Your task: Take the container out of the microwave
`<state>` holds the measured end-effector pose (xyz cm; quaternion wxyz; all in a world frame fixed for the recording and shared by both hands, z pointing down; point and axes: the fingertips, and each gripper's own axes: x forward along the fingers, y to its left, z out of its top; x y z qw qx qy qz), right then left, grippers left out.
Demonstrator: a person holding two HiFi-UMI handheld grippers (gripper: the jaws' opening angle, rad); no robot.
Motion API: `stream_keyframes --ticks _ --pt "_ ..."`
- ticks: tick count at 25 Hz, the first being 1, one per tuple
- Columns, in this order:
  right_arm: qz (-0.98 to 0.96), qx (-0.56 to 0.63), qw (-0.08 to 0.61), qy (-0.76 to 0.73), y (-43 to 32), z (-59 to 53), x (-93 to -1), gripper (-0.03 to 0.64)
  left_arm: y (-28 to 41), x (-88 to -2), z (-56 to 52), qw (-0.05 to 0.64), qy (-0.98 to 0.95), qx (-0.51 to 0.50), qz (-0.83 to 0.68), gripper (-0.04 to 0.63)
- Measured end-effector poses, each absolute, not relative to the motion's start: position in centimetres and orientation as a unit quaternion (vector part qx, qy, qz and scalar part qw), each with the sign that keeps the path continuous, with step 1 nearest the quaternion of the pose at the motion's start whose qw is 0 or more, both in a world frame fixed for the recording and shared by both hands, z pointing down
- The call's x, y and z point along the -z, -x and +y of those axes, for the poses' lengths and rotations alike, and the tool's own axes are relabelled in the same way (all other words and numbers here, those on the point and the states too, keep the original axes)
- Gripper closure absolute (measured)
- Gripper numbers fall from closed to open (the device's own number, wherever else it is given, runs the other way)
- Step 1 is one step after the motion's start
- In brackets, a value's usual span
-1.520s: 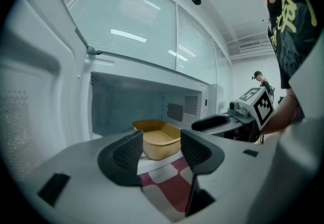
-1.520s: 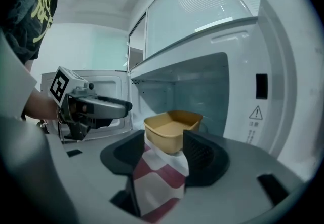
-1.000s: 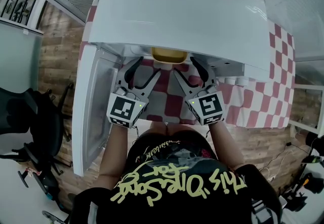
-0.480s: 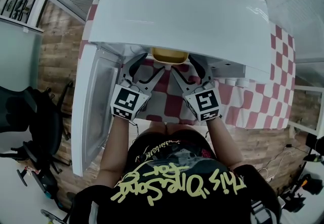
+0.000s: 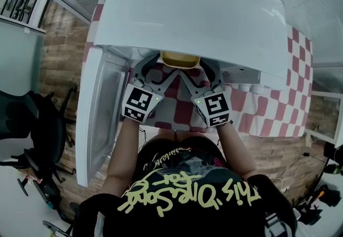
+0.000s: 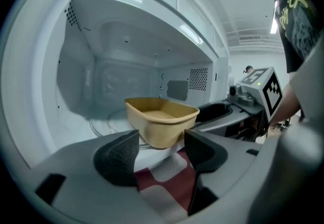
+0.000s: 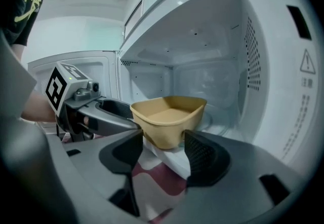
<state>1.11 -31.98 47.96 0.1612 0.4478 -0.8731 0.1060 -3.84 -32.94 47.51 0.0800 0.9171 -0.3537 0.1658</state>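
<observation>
The container (image 5: 179,59), a tan, empty-looking tub, sits on the glass turntable (image 6: 109,121) near the front edge of the microwave (image 5: 187,10) floor, about midway between its side walls. The left gripper (image 5: 161,69) and right gripper (image 5: 197,72) hover just outside the opening. Both have their jaws spread wide and nothing between the pads.

The two grippers are close together, so they could knock each other while closing on the near rim. The tub's wall looks thin. A hard pinch may buckle it, and a shallow one on the sloped side may slip. If one side lifts first, the tub could tilt or catch on the front lip. The turntable may also turn under a sideways push.

A warning triangle (image 7: 306,61) marks the right front frame, and the print below it is too small to read. The person's shirt (image 5: 187,190) carries upside-down yellow lettering, probably starting "This One's For". No brand name shows on the microwave.
</observation>
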Motion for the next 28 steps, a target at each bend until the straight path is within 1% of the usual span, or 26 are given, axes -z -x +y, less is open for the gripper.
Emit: stream_keyframes --ticks 8,10,19,28 --pt "-0.870 -0.101 0.162 -0.453 -1.0 -32.3 -48.1 0.373 3.9 -47.7 -33.3 0.076 -0.912 -0.168 -0.367 0.330" --pt "-0.868 -0.106 0.158 -0.459 -1.1 -32.5 -48.0 0.374 3.8 -47.6 -33.3 0.076 -0.911 -0.167 -0.368 0.348" --pt "-0.867 -0.104 0.147 -0.465 -1.4 -32.5 -47.4 0.376 3.6 -46.9 -32.9 0.074 -0.906 -0.158 -0.385 0.364" --pt "-0.876 -0.099 0.139 -0.451 -1.1 -32.1 -46.3 0.377 3.9 -45.9 -32.3 0.073 -0.901 -0.156 -0.398 0.364"
